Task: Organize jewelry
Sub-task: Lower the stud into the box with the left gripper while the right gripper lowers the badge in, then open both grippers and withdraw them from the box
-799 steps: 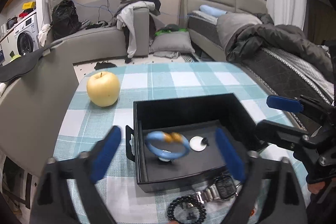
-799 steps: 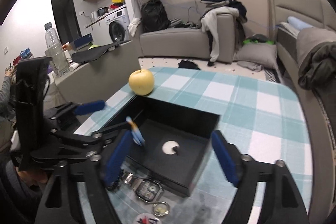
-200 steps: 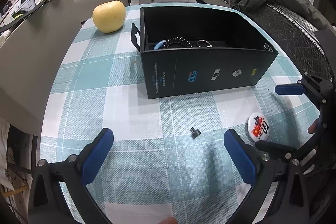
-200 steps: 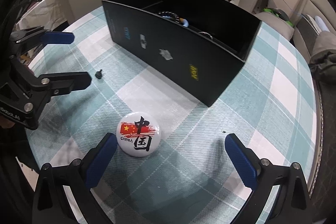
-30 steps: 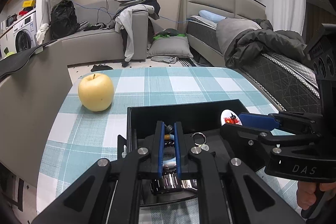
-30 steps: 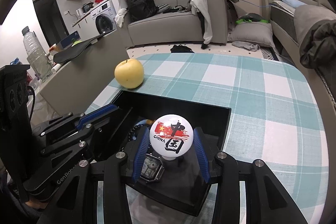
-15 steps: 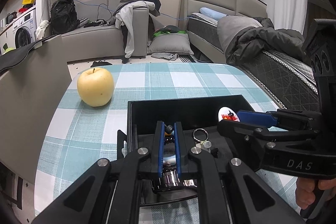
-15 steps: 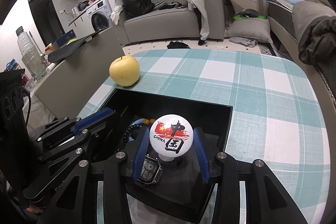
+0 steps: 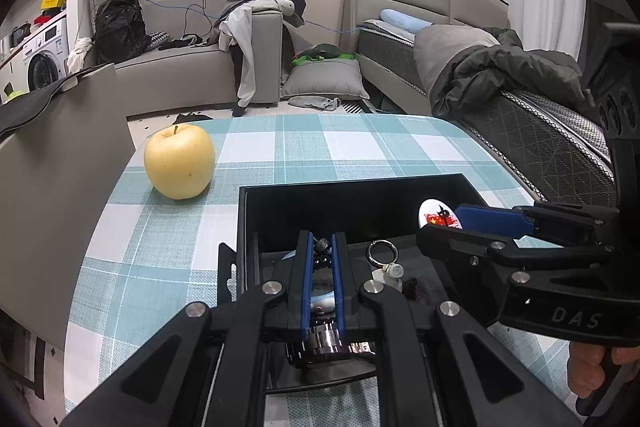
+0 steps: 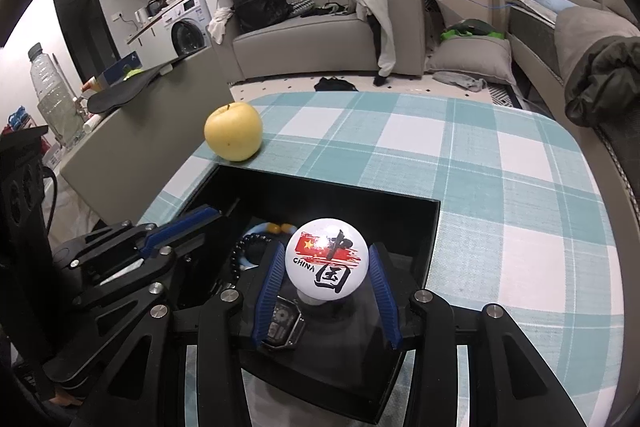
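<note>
Over the black box [image 10: 434, 227] on the checked counter [image 10: 500, 187]: right tongs [image 10: 327, 291] opening, white "CHINA" badge [image 10: 326, 261] between the blue pads, gaps showing on both sides. Left tongs [image 9: 321, 279] pressed shut, holding nothing visible, above beads [image 10: 240, 255], key ring [image 9: 380, 251] and watch [image 10: 282, 319] inside. Yellow apple [image 9: 179, 161] far left of box.

Quick count, stuff seen on table w/ checked cloth [image 10: 500, 163]:
- grippers: 2 counted, left gripper [image 9: 321, 247] + right gripper [image 10: 327, 291]
- black box [image 10: 434, 227]: 1
- round badge [image 10: 326, 261] w/ "CHINA" print: 1
- wristwatch [image 10: 282, 323]: 1 seen in box
- black bead bracelet [image 10: 238, 257]: 1
- blue bangle [image 10: 256, 229] w/ orange beads: 1
- key ring [image 9: 380, 253]: 1, small tag attached
- yellow apple [image 9: 179, 162]: 1
- hands: only 1 spotted [image 9: 596, 373], partly
</note>
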Available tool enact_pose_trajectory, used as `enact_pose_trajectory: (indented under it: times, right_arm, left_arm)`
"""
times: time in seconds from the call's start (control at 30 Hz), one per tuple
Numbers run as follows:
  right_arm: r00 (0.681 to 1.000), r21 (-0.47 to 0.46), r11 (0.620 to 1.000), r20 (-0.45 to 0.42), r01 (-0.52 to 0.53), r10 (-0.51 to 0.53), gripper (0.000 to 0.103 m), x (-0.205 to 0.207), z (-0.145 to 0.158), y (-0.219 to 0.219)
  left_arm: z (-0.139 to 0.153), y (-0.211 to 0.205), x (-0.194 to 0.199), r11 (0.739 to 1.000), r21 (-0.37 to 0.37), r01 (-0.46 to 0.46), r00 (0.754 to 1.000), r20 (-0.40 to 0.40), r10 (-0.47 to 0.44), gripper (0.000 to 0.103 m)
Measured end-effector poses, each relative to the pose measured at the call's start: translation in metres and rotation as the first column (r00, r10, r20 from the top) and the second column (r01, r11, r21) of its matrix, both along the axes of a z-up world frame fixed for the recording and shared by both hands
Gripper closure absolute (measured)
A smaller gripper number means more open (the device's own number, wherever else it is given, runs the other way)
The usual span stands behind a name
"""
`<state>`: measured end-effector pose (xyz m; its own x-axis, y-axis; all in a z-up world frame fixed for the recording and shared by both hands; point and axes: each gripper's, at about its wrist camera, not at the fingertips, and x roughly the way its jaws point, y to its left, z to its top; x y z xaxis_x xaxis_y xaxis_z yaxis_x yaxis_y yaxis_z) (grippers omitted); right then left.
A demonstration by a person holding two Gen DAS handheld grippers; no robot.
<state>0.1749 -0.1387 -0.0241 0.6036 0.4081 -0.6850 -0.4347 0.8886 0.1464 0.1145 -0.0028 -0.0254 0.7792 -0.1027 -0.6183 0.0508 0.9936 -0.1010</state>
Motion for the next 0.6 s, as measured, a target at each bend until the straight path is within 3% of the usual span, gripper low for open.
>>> enact_pose_trajectory:
  times: [0.27, 0.43, 0.53, 0.6]
  right_arm:
    - [0.998, 0.018, 1.000, 0.060, -0.012, 0.011, 0.039, -0.010, 0.013, -0.008]
    - [0.997, 0.044, 0.999, 0.082, -0.014, 0.011, 0.020, -0.016, 0.021, -0.019]
    - [0.996, 0.049, 0.999, 0.092, -0.008, 0.003, 0.014, -0.020, 0.023, -0.026]
    - [0.995, 0.053, 0.999, 0.095, -0.002, -0.003, 0.012, -0.024, 0.024, -0.031]
  left_arm:
    - [0.002, -0.001, -0.001, 1.000, 0.004, 0.005, 1.000, -0.003, -0.005, 0.098]
    - [0.006, -0.003, -0.006, 1.000, 0.003, 0.016, 1.000, -0.003, -0.016, 0.096]
    - [0.008, -0.001, -0.012, 1.000, 0.006, 0.015, 1.000, -0.002, -0.015, 0.080]
    - [0.009, 0.002, -0.017, 1.000, -0.010, 0.011, 1.000, 0.003, -0.011, 0.055]
